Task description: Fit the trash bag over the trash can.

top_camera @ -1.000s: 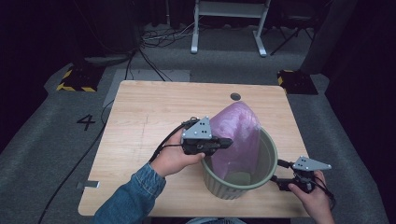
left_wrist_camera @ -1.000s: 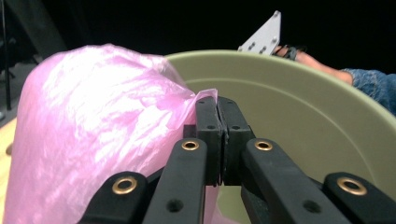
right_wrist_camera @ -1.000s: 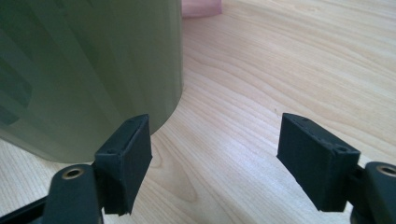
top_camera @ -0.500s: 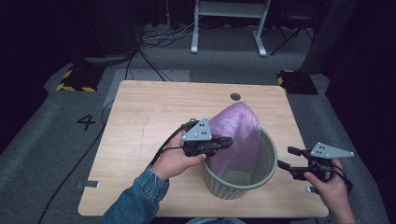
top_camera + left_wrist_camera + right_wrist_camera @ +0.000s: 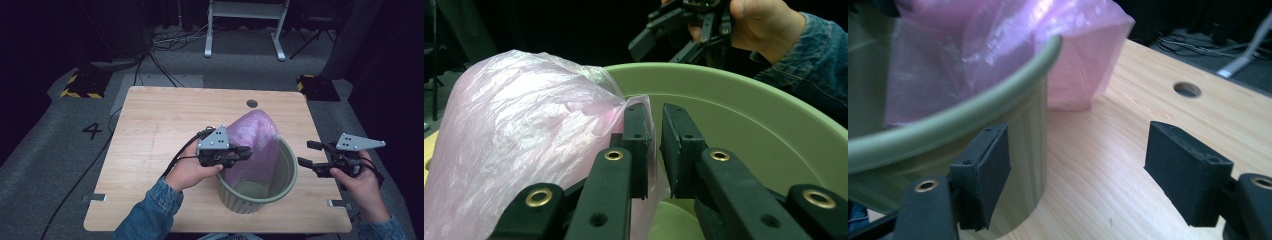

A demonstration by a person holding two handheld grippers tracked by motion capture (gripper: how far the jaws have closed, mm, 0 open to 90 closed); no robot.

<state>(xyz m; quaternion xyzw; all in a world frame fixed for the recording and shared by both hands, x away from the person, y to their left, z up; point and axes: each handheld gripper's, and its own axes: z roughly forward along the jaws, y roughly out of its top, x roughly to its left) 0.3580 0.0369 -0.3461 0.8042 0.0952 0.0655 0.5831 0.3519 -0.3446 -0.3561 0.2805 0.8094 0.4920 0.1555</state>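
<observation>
A pink plastic bag (image 5: 252, 145) is seen standing in the green bin (image 5: 285, 175), its top slumped over the far rim. The left gripper (image 5: 655, 142) is held at the bin's near-left rim; its jaws have just been opening, a narrow gap now between them, with the bag's edge lying against one jaw, no longer pinched. The right gripper (image 5: 311, 153) is held just right of the bin, jaws spread wide, nothing between them.
</observation>
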